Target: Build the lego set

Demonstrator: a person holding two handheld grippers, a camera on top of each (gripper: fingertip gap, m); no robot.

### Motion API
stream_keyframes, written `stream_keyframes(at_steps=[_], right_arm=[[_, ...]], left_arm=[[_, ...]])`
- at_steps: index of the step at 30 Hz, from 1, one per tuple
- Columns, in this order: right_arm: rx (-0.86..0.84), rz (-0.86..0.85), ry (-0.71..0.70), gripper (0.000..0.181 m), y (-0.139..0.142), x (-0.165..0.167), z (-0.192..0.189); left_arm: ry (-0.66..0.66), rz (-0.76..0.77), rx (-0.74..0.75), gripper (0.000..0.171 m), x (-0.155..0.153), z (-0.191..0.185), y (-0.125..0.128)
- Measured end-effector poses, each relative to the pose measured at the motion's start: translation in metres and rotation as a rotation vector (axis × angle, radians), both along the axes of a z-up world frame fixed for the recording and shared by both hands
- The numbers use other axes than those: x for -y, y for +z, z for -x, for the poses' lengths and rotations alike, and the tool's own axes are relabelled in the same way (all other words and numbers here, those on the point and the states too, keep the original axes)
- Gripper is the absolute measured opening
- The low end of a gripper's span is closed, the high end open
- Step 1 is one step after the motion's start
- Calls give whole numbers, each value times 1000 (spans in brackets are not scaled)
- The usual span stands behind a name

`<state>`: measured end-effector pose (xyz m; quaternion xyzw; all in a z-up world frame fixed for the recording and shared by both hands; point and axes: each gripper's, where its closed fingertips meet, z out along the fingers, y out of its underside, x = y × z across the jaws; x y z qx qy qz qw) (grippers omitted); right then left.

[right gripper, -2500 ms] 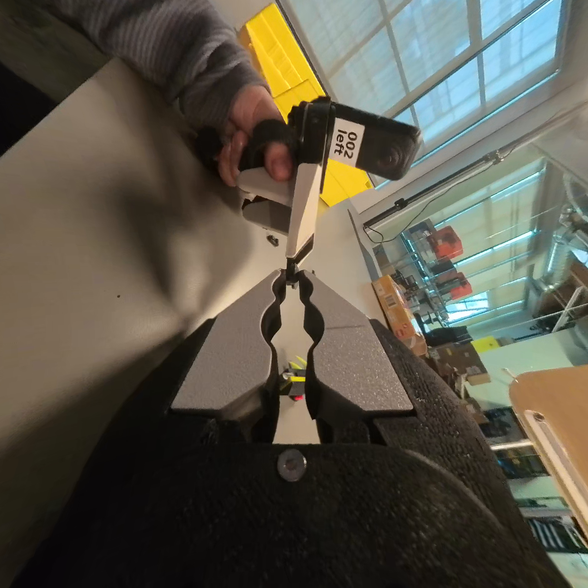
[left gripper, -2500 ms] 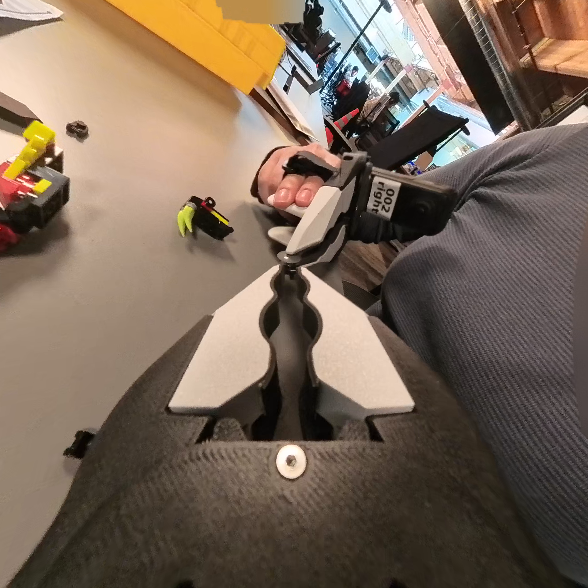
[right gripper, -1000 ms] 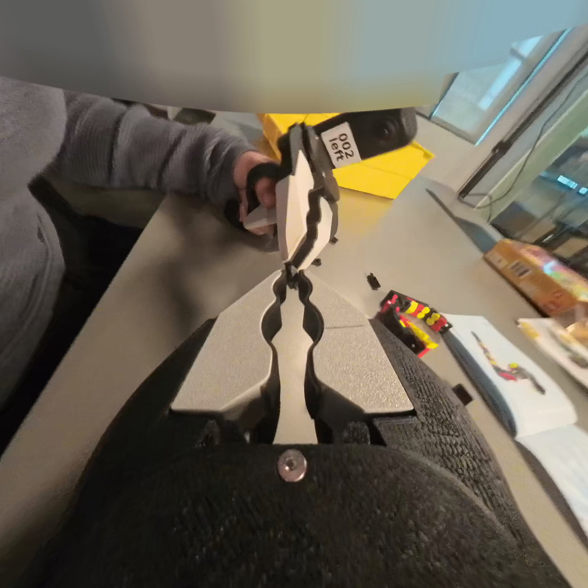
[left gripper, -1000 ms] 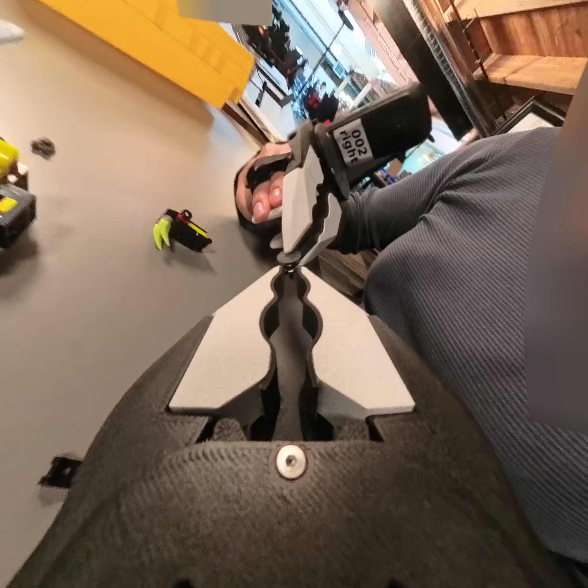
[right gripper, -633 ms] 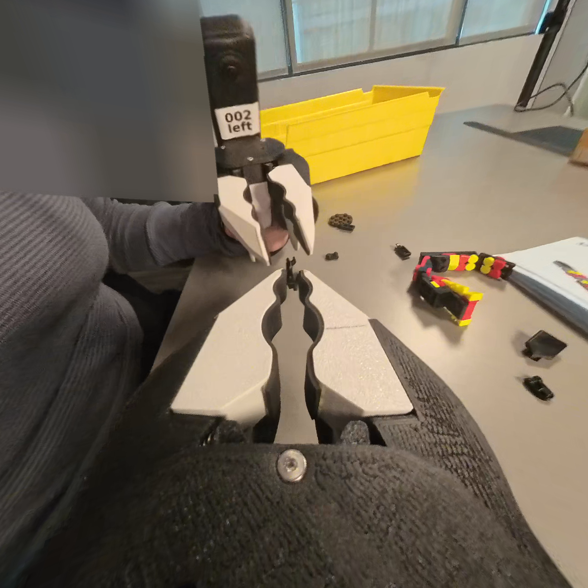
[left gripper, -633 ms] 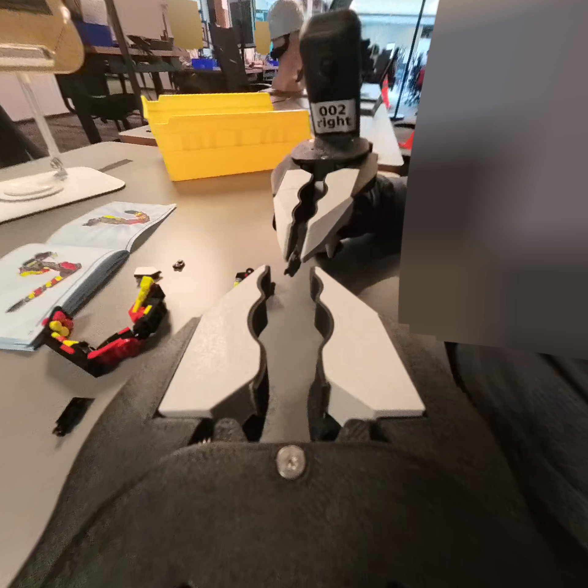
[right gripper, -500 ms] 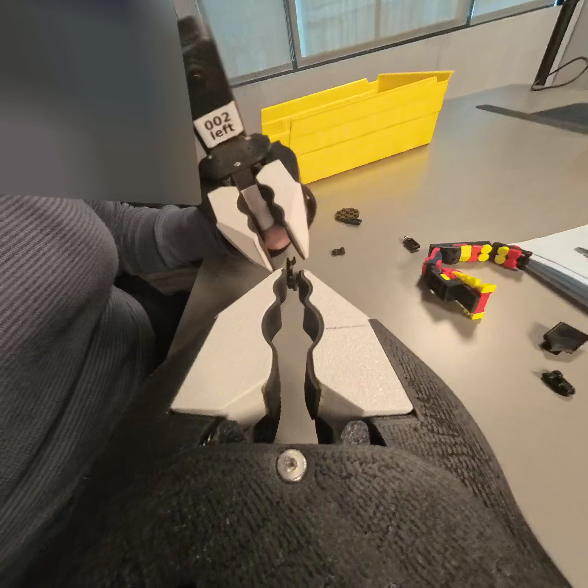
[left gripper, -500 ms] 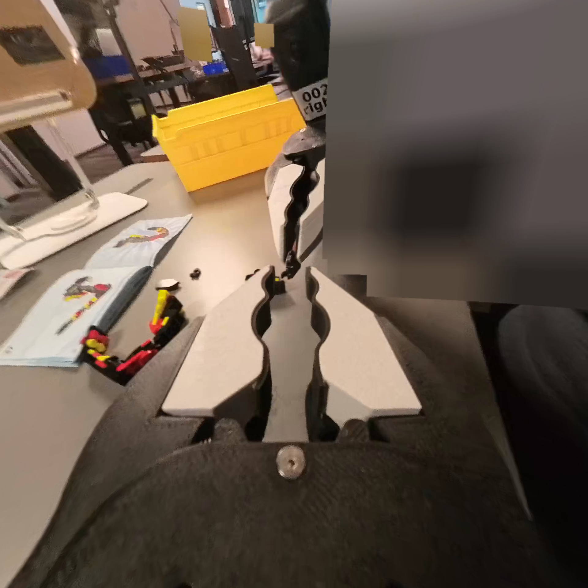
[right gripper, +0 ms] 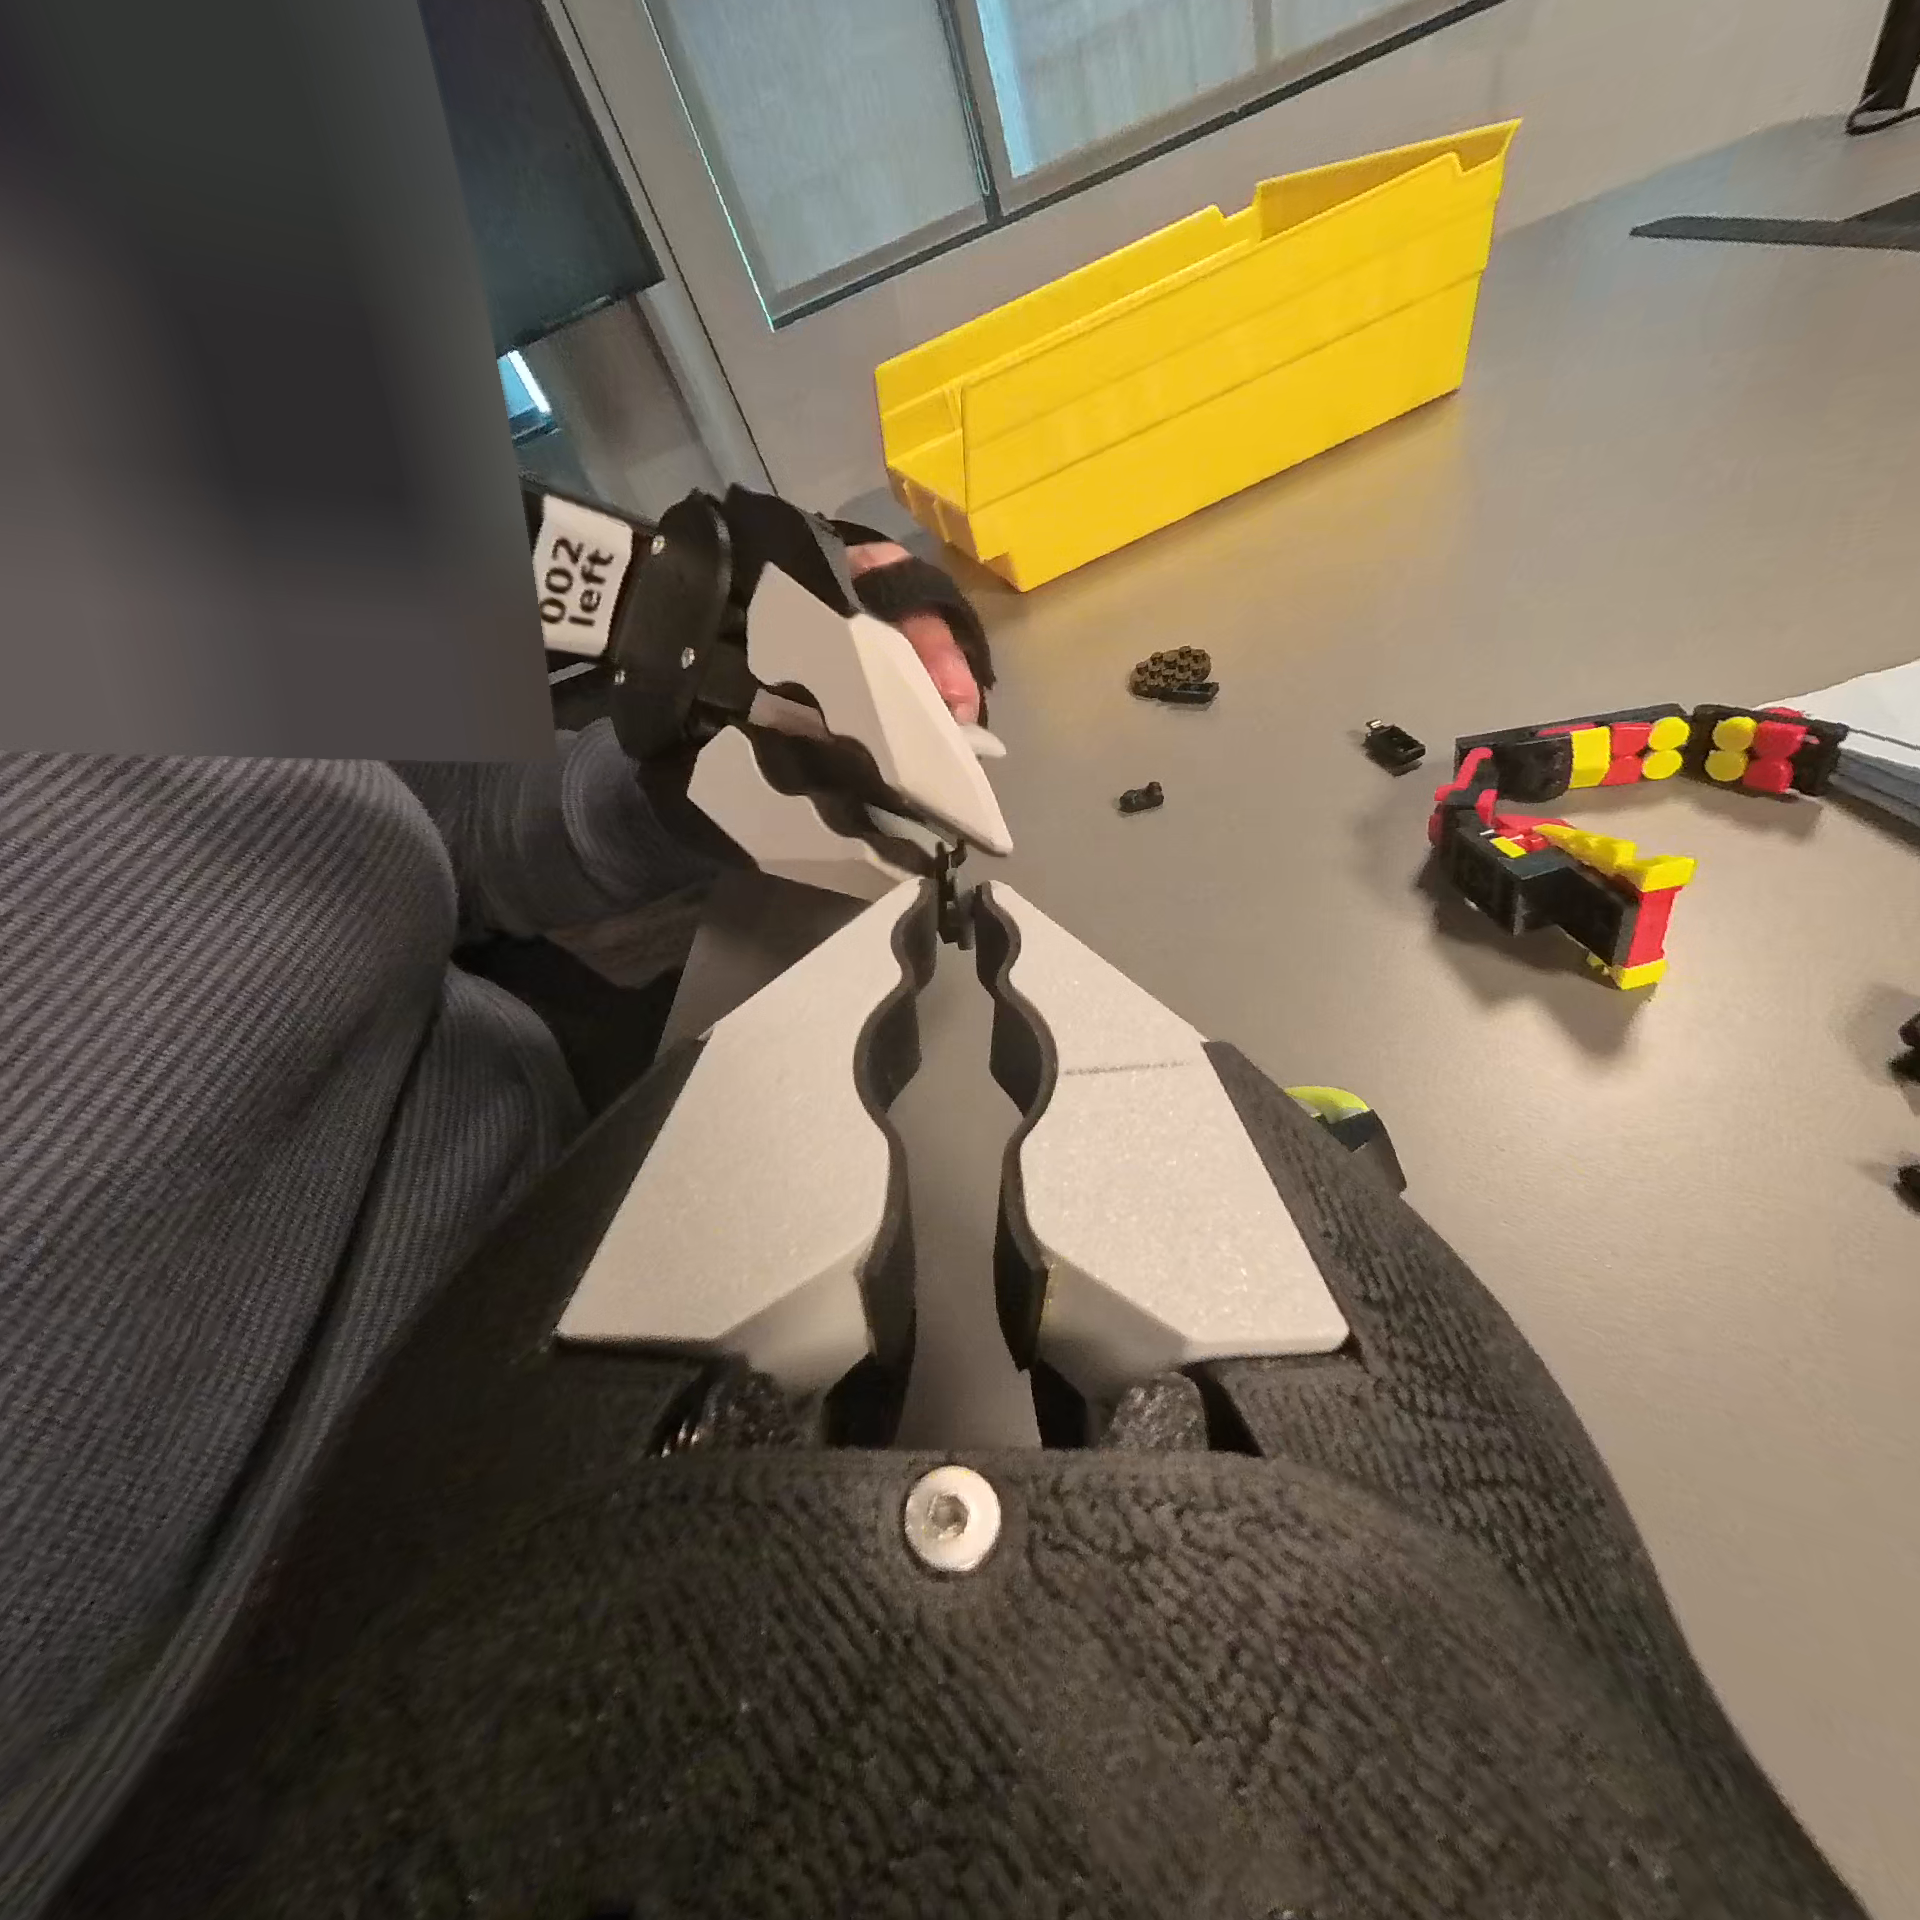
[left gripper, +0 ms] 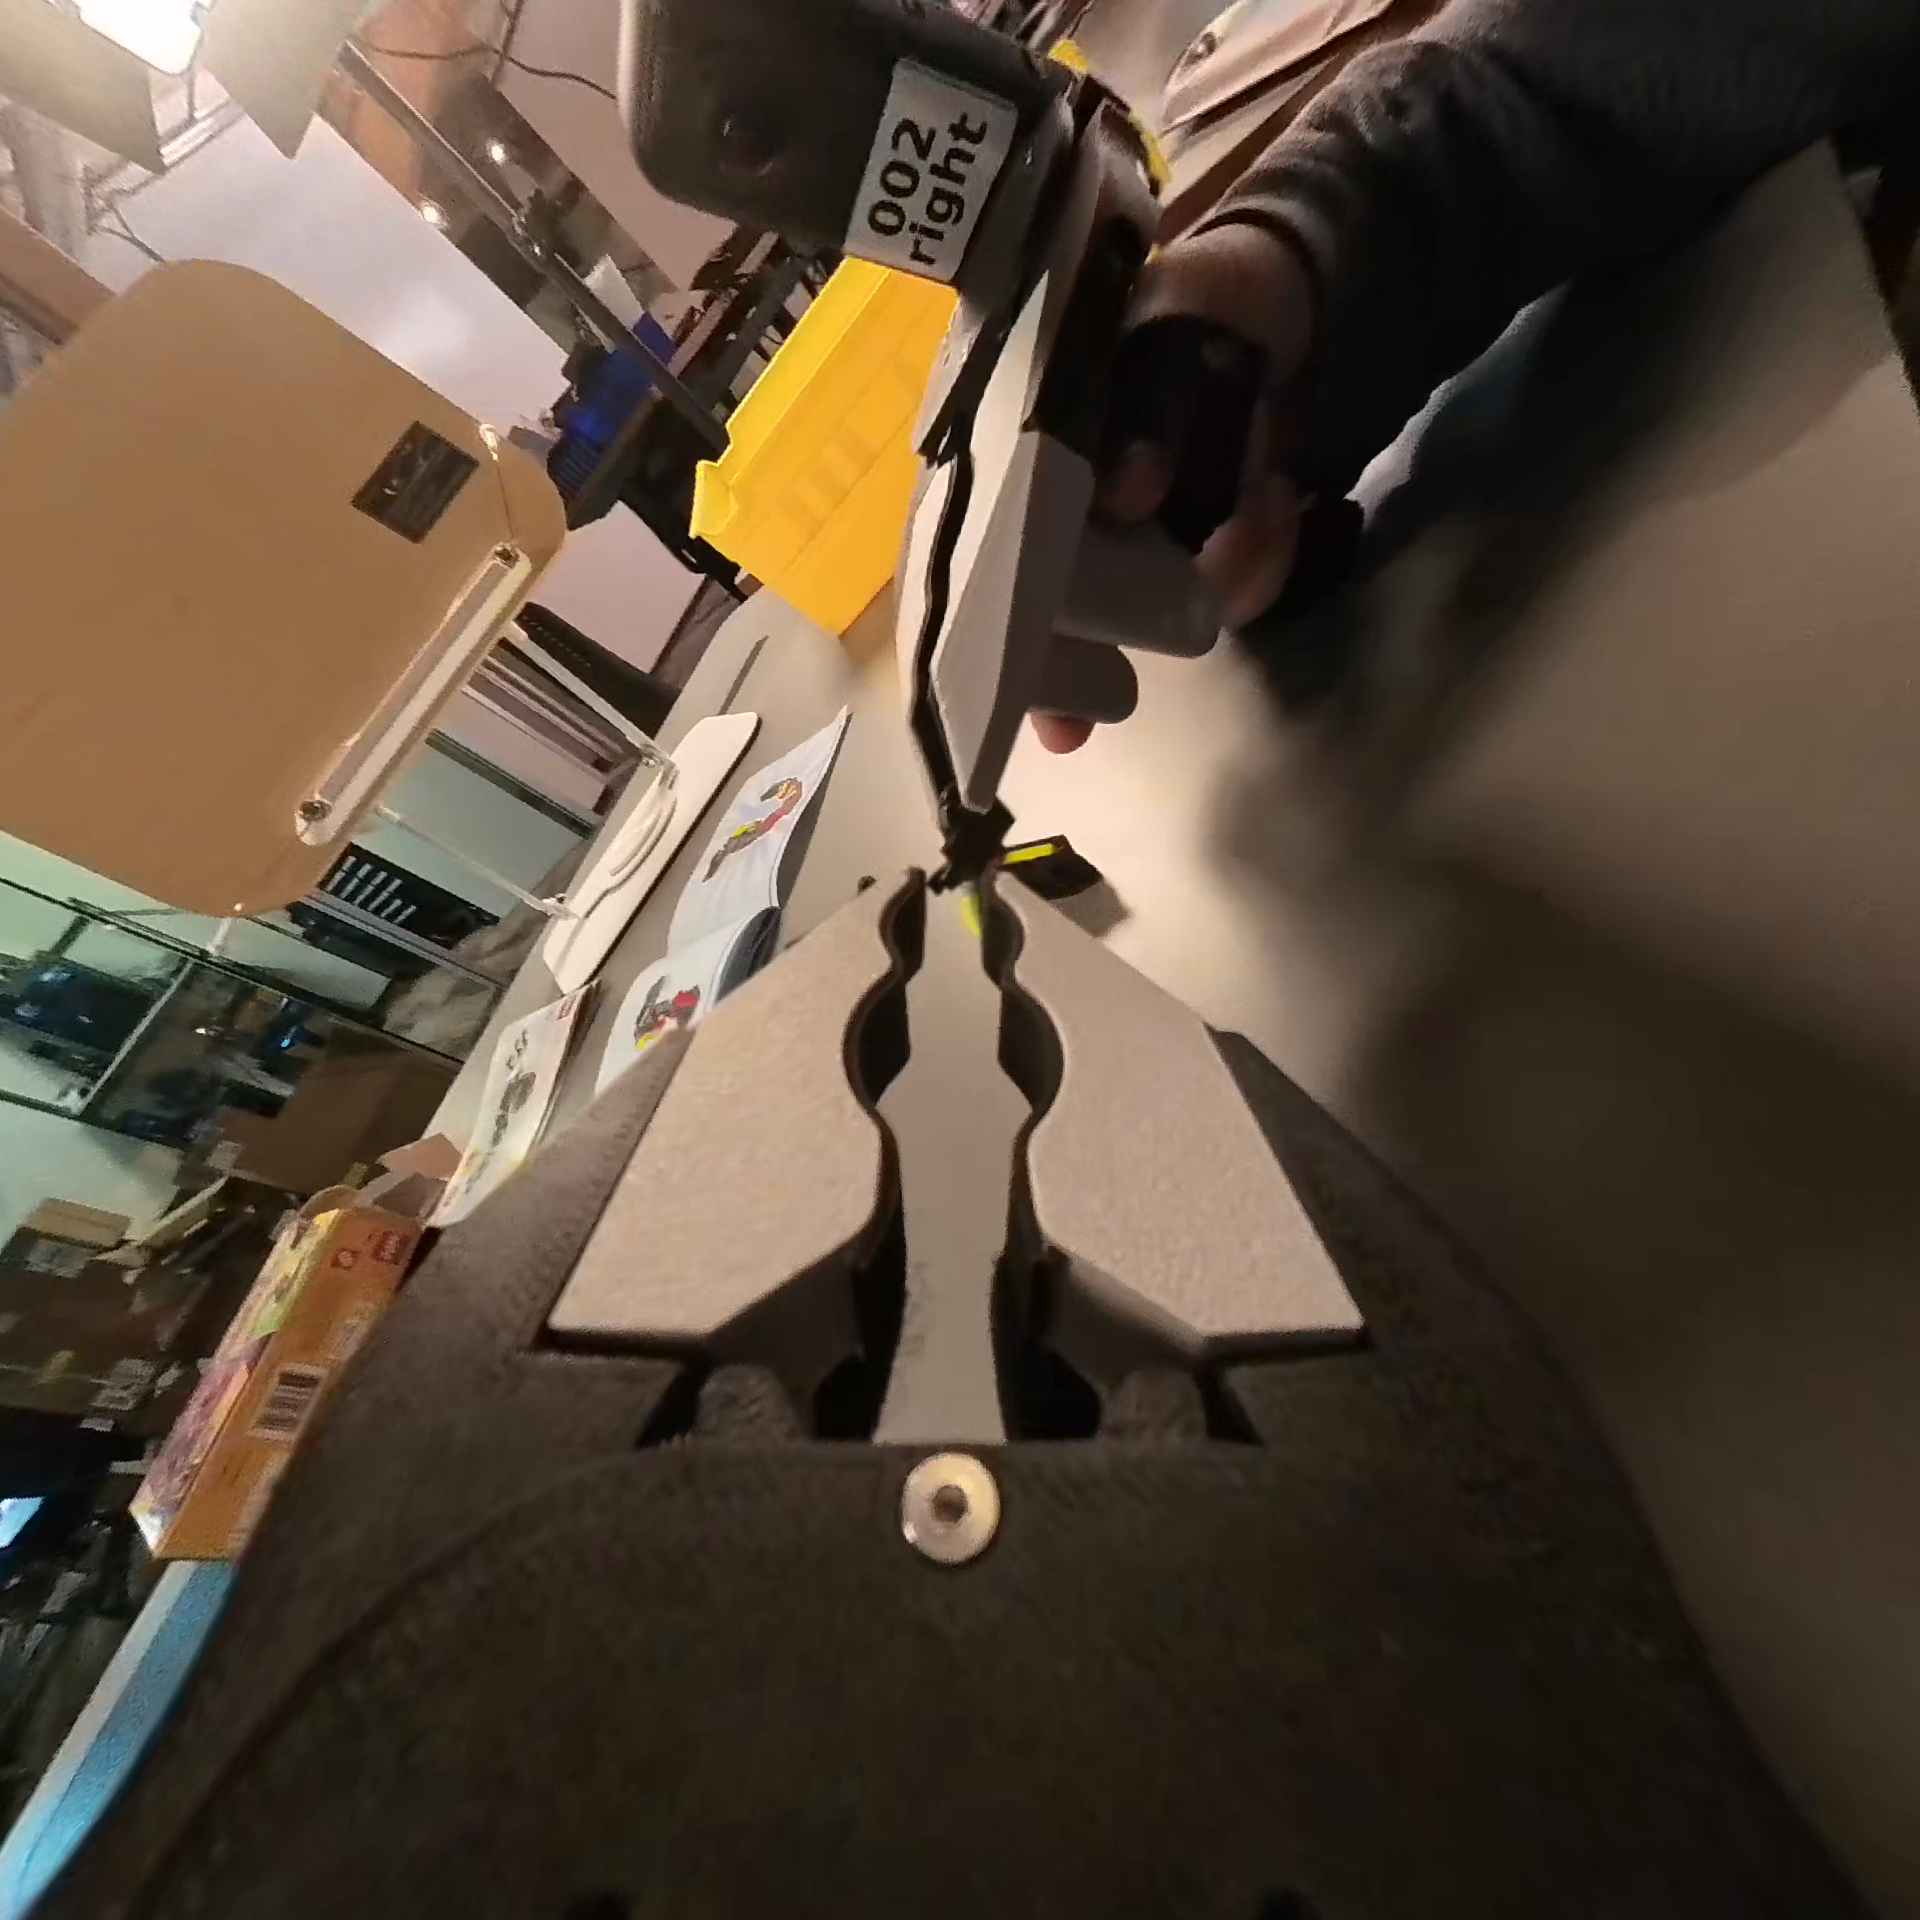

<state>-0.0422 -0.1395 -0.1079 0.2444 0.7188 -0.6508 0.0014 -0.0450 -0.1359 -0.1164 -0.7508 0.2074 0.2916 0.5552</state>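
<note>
Above the grey surface (right gripper: 1299, 1039), the right gripper (right gripper: 951, 914) pinches a tiny black lego piece (right gripper: 951, 899) in its jaws while the left gripper (left gripper: 961, 883), jaws spread, waits close, probably to take it or help fit it.

small black piece (right gripper: 951, 902) shape unclear, box (left gripper: 272, 1382) cut off by claw body

Grey table (right gripper: 1351, 1195), yellow bin (right gripper: 1195, 364), lego chain (right gripper: 1579, 821)
</note>
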Motion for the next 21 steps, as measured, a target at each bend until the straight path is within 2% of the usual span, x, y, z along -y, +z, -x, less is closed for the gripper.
stream_keyframes(at_steps=[4,12,21], right_arm=[[3,-1,-2,5,0,0,0],[-10,18,6,5,3,-2,-1],[-18,21,13,5,4,-3,-2]], left_arm=[[0,-15,-47,13,-1,-2,3],[0,39,-89,5,-3,-5,-4],[-13,43,-89,4,-4,-8,-5]])
